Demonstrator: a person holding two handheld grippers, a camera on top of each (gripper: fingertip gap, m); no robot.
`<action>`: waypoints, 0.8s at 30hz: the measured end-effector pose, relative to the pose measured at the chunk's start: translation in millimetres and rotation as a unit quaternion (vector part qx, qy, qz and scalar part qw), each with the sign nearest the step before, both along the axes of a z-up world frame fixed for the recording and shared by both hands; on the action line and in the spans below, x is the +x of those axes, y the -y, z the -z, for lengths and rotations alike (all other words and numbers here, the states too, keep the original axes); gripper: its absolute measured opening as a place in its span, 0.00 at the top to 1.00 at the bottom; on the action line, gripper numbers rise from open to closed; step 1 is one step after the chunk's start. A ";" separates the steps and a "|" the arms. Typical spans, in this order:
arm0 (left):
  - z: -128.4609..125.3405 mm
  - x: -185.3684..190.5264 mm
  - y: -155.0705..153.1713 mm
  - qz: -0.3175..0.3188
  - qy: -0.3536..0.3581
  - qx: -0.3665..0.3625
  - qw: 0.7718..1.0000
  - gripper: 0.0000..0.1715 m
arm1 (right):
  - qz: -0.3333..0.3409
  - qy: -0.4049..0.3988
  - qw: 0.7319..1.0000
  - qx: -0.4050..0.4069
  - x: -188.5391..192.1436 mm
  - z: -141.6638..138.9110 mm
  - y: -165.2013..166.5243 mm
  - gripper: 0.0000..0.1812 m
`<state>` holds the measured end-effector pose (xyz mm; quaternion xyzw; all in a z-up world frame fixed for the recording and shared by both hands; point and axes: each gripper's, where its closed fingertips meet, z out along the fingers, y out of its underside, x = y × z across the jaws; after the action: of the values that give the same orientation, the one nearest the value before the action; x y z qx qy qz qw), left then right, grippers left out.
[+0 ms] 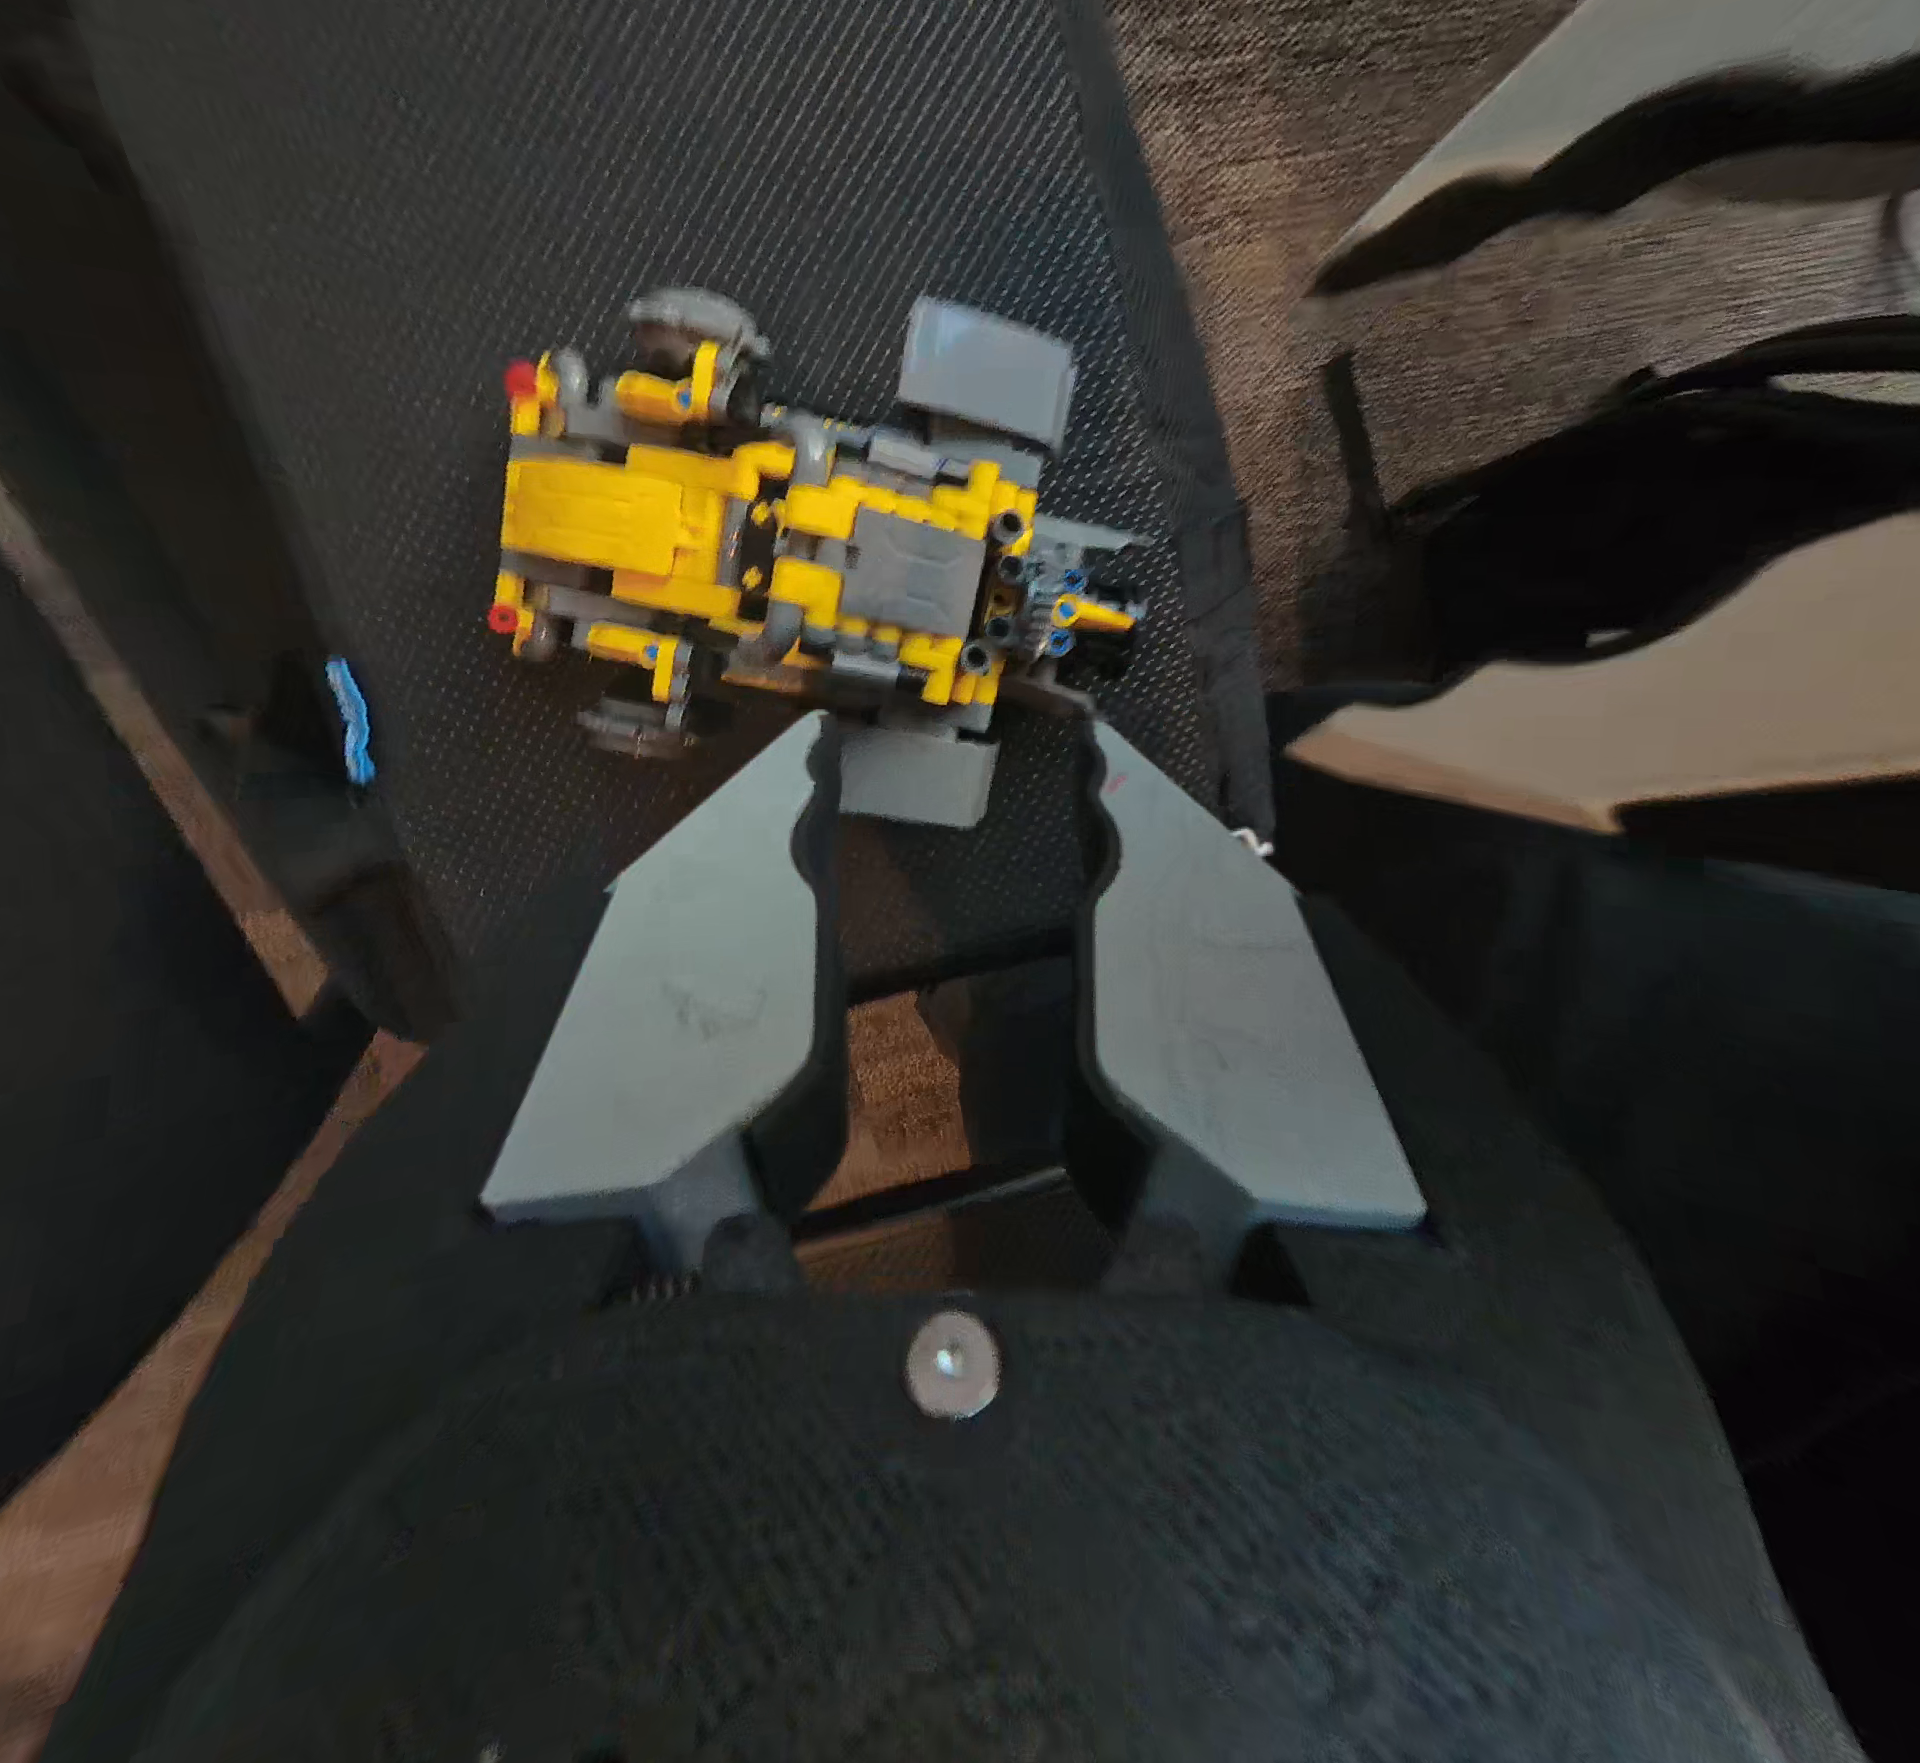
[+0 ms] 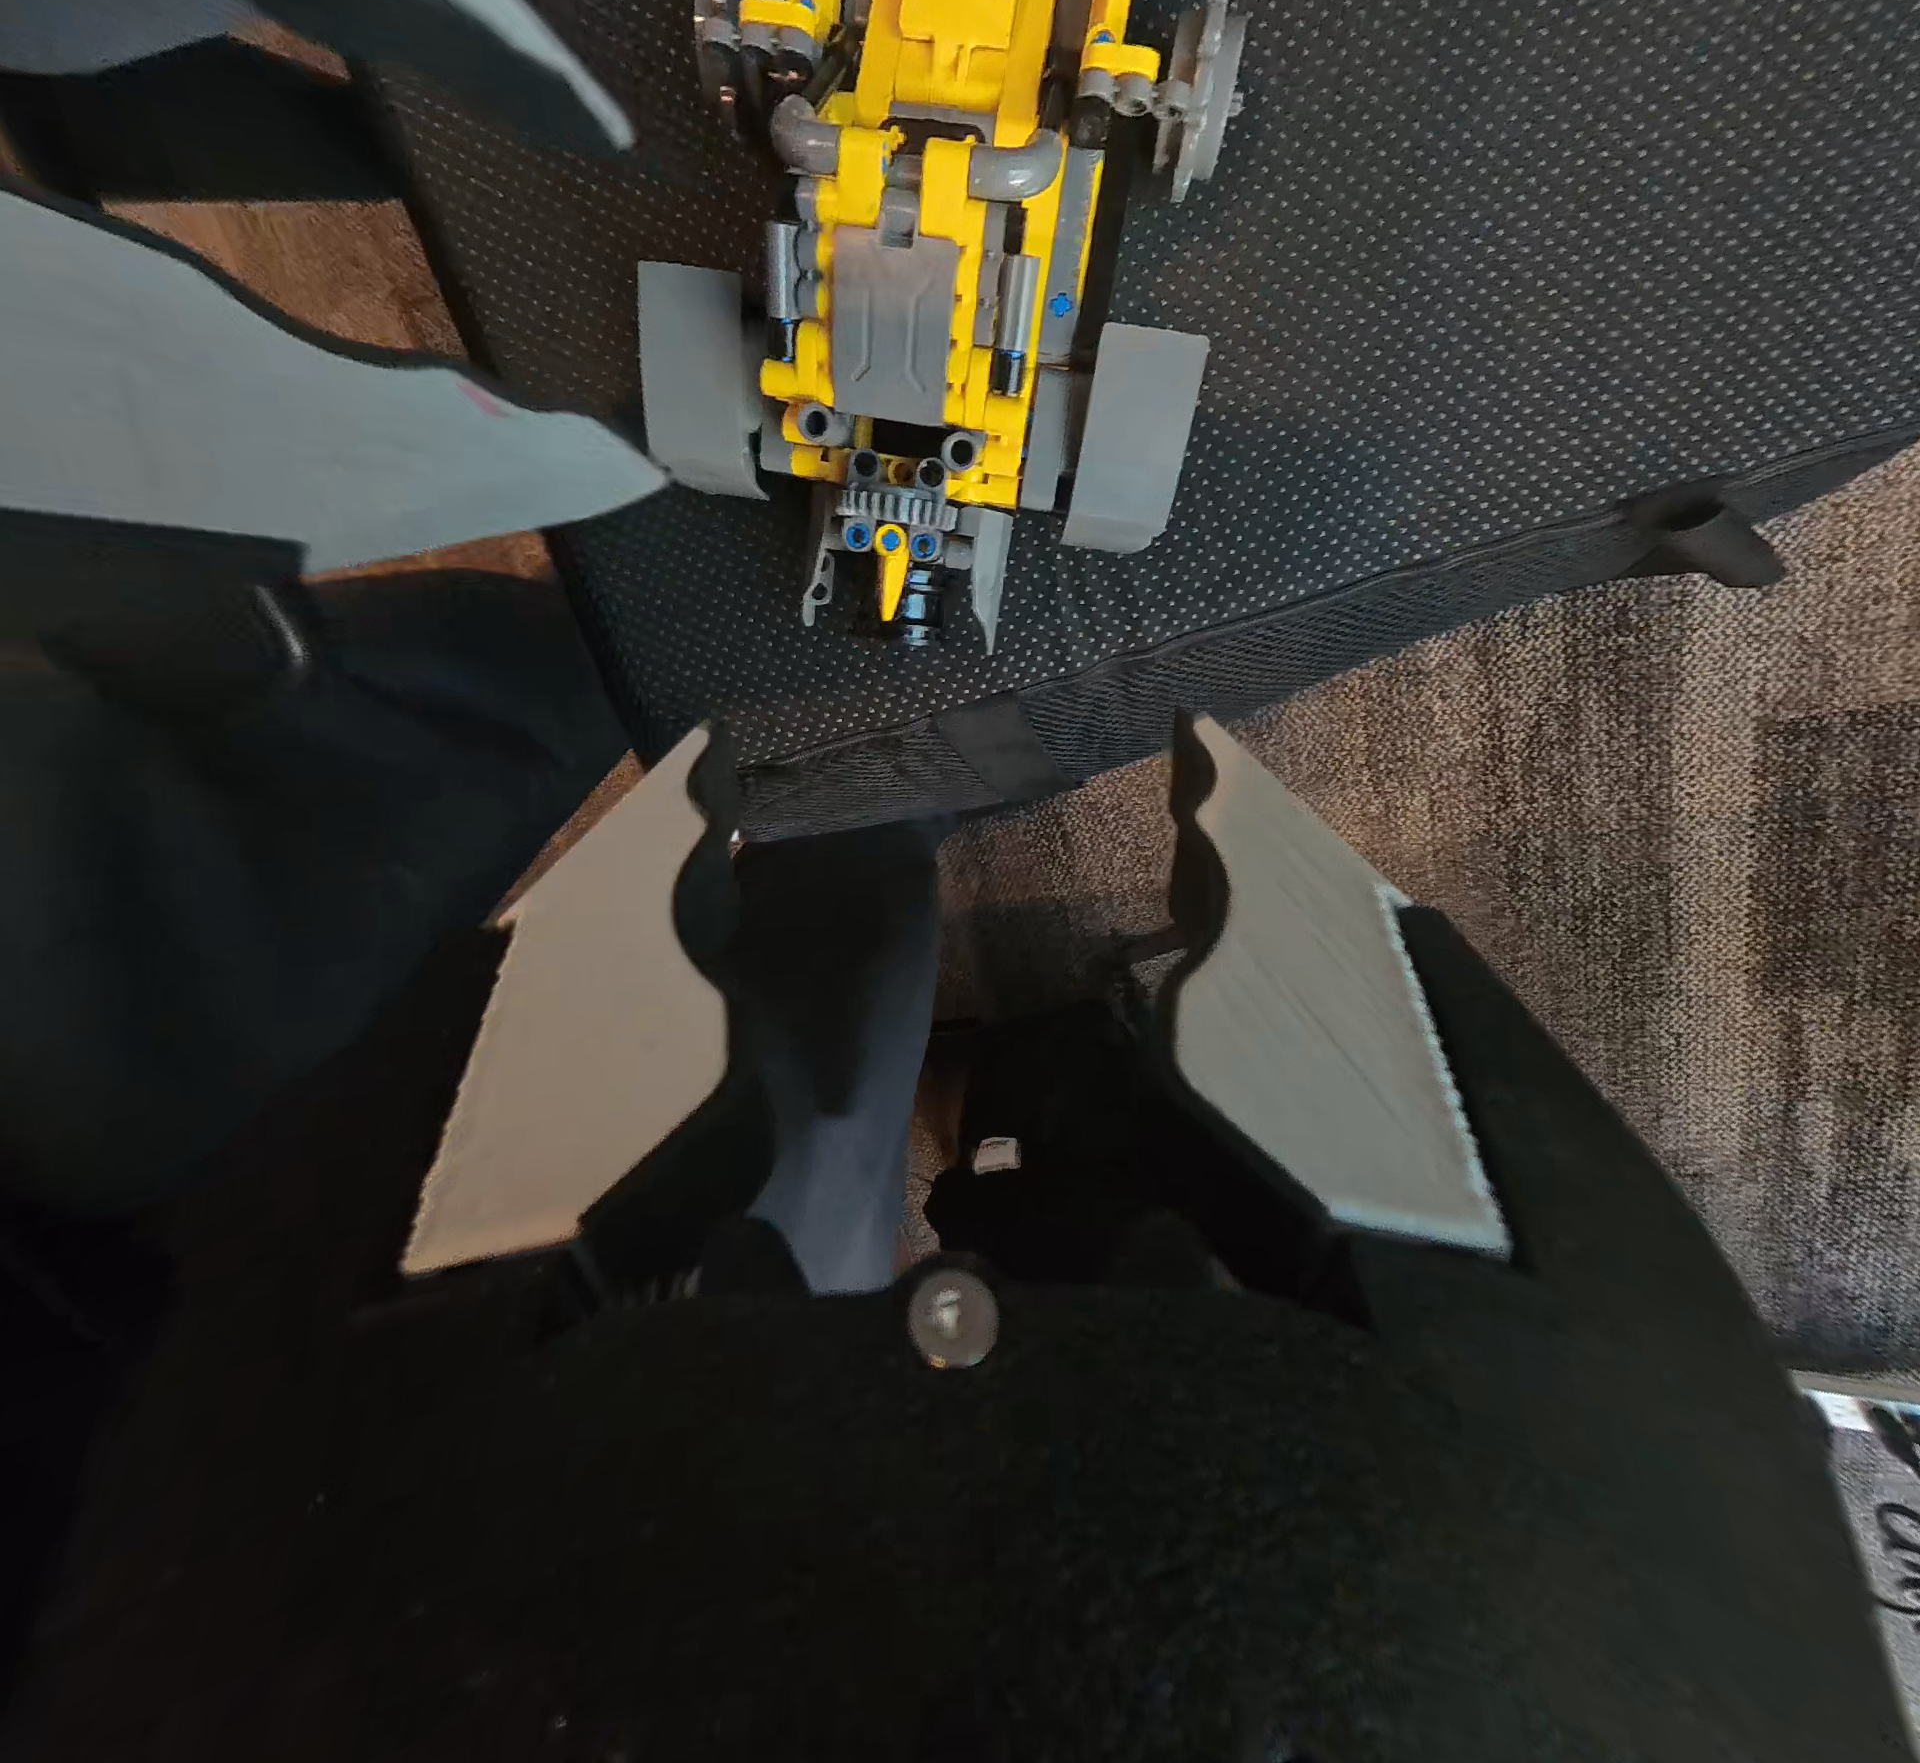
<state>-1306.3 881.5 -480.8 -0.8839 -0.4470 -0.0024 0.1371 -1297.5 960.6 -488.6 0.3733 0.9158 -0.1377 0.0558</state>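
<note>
A yellow and grey brick-built vehicle [image 1: 769, 539] lies on a black dotted pad [image 1: 623, 155]. My left gripper [image 1: 956, 742] is open just short of the vehicle's near side. One of the vehicle's grey fenders [image 1: 914, 778] sits between its fingertips, close to the left one. In the right wrist view the vehicle [image 2: 935, 259] points its toothed end toward me on the pad [image 2: 1507, 207]. My right gripper [image 2: 945, 737] is open and empty over the pad's near edge, a short way from the vehicle. The left gripper's lower finger [image 2: 364, 425] reaches the fender [image 2: 696, 383] from the left.
Grey-brown carpet [image 2: 1558, 830] lies beside the pad, with wood floor [image 1: 94, 1547] at the left. A small blue object [image 1: 348, 716] sits by the pad's left edge. A black strap loop [image 2: 1704, 539] sticks out of the pad's edge. The right gripper [image 1: 1621, 363] shows blurred at right.
</note>
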 end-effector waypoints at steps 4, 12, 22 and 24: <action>12.2 22.3 16.5 -0.042 0.043 -0.002 0.998 0.75 | -0.003 0.007 0.999 -0.036 -13.8 4.6 -0.2 0.54; 44.4 38.5 44.8 -0.051 0.097 -0.018 0.994 0.71 | -0.077 0.048 0.990 -0.106 -26.8 27.0 29.6 0.53; 82.8 37.0 23.7 0.099 0.125 0.029 0.987 0.72 | 0.031 0.096 0.989 -0.105 -25.5 53.0 41.4 0.49; 89.0 37.8 28.4 0.140 0.121 0.014 0.983 0.73 | 0.050 0.083 0.991 -0.092 -20.5 54.4 42.9 0.46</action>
<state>-1268.5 853.1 -569.8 -0.9287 -0.3325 -0.1351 0.0929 -1318.0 917.7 -543.0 0.4218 0.8716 -0.1926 0.1589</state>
